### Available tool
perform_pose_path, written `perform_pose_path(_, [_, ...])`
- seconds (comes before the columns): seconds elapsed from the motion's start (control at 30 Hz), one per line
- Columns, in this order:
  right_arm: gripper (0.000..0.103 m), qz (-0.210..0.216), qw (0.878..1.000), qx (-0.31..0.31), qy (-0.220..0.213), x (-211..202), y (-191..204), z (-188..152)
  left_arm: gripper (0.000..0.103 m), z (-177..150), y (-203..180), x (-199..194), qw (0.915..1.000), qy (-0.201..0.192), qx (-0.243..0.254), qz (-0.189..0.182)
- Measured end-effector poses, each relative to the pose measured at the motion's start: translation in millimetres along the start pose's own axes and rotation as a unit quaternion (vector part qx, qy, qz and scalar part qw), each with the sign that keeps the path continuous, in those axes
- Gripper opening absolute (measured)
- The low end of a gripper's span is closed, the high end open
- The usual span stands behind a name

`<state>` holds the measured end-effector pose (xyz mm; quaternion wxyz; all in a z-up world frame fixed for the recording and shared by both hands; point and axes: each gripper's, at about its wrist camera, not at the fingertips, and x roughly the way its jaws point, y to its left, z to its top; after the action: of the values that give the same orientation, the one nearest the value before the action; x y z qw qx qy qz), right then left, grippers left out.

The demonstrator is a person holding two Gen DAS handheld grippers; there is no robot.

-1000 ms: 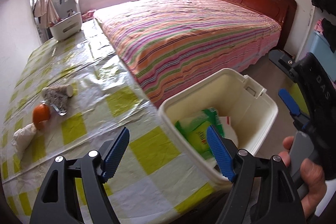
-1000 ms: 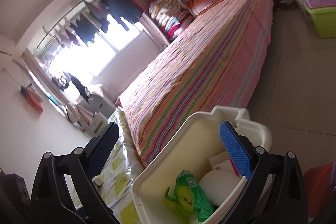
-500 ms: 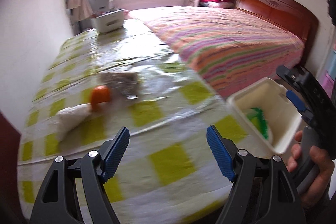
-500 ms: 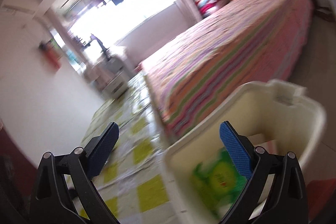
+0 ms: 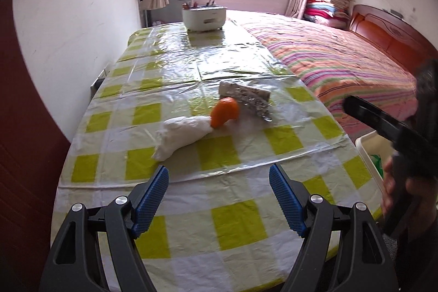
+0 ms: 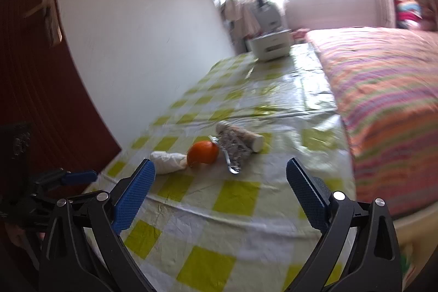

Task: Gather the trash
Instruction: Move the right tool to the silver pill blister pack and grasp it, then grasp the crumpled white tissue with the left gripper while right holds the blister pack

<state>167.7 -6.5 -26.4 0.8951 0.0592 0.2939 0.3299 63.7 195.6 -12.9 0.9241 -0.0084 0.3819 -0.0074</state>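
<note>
Both claws hover empty over the near end of the bench (image 5: 241,212), its yellow-checked plastic cover glossy and wrinkled. The left claw (image 5: 219,199) has its blue pads spread wide apart, and the right claw (image 6: 219,193) is likewise fully apart, gripping nothing. The trash lies in a tight cluster toward 12 o'clock from both claws: a crumpled white tissue wad (image 5: 182,136), an orange peel (image 5: 225,111) touching its far end, and a silvery foil wrapper (image 5: 246,96) just behind the peel, resting against a pale tube-like roll (image 6: 243,136). The cream bin (image 5: 368,155) sits off the bench edge at about 3 o'clock of the left view, with something green inside. The step in hand looks like reaching for the next piece, and the tissue wad is nearest. It should be approached low and straight, pads straddling its narrow width so the soft wad compresses instead of sliding. Closing should wait until the pads clear the peel, so it is not dragged along, and the slick cover should not be pinched.
</note>
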Motion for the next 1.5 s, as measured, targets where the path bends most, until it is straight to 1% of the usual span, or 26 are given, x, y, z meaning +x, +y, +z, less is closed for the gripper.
perform_pose_path(0.1, [0.094, -0.015, 0.999, -0.037, 0.031, 22.2, 3.5, 11.8, 0.074, -3.5, 8.5, -1.9, 1.0000, 0.002, -0.009, 0.000])
perform_pose_path(0.17, [0.090, -0.028, 0.996, -0.070, 0.055, 37.8, 5.5, 14.9, 0.074, -5.1, 12.6, -2.4, 0.9999, 0.004, -0.016, 0.000])
perform_pose_path(0.2, [0.082, -0.032, 0.994, -0.085, 0.065, 44.8, 7.1, 16.3, 0.074, -6.2, 15.3, -2.6, 0.9998, 0.005, -0.020, 0.000])
perform_pose_path(0.23, [0.071, -0.031, 0.992, -0.097, 0.079, 53.0, 6.2, 16.5, 0.074, -7.2, 17.9, -2.7, 0.9997, 0.007, -0.024, -0.001])
perform_pose_path(0.3, [0.061, -0.018, 0.988, -0.104, 0.111, 71.9, 6.4, 12.6, 0.074, -8.7, 22.4, -2.6, 0.9995, 0.009, -0.029, -0.001])
perform_pose_path(0.43, [0.061, -0.012, 0.982, -0.117, 0.148, 102.9, 0.8, 8.6, 0.074, -10.7, 26.7, -3.5, 0.9993, 0.009, -0.036, -0.003])
perform_pose_path(0.53, [0.061, -0.020, 0.978, -0.127, 0.161, 117.0, -2.7, 10.8, 0.074, -12.3, 29.7, -4.2, 0.9992, 0.008, -0.038, -0.002])
perform_pose_path(0.63, [0.061, -0.019, 0.977, -0.116, 0.175, 129.1, -11.4, 16.4, 0.074, -14.2, 32.3, -2.2, 0.9991, 0.012, -0.041, -0.001])
perform_pose_path(0.7, [0.061, -0.024, 0.977, -0.113, 0.179, 136.8, -16.2, 17.2, 0.074, -15.5, 34.3, -1.2, 0.9990, 0.013, -0.043, -0.002])
perform_pose_path(0.8, [0.061, -0.021, 0.976, -0.111, 0.187, 142.5, -15.1, 17.3, 0.074, -17.2, 36.8, 1.7, 0.9989, 0.018, -0.044, -0.003])
perform_pose_path(0.93, [0.051, -0.026, 0.972, -0.110, 0.207, 152.9, -11.4, 9.1, 0.074, -17.9, 39.9, 6.2, 0.9986, 0.023, -0.046, -0.004])
perform_pose_path(1.0, [0.049, -0.027, 0.971, -0.104, 0.213, 156.9, -12.8, 7.7, 0.074, -18.1, 40.5, 7.2, 0.9985, 0.025, -0.048, -0.004])
perform_pose_path(1.03, [0.042, -0.024, 0.972, -0.099, 0.212, 157.4, -12.9, 8.7, 0.074, -18.4, 40.7, 7.7, 0.9985, 0.026, -0.048, -0.004])
perform_pose_path(1.07, [0.038, -0.022, 0.973, -0.094, 0.211, 158.0, -13.2, 10.1, 0.074, -18.3, 40.9, 8.5, 0.9985, 0.027, -0.048, -0.003])
perform_pose_path(1.3, [0.038, -0.027, 0.977, -0.078, 0.197, 155.2, -16.3, 15.0, 0.074, -20.4, 41.1, 11.7, 0.9982, 0.035, -0.049, -0.001])
perform_pose_path(1.5, [0.037, -0.014, 0.983, -0.060, 0.173, 135.0, -14.9, 21.2, 0.074, -17.8, 39.2, 10.8, 0.9985, 0.032, -0.044, 0.003])
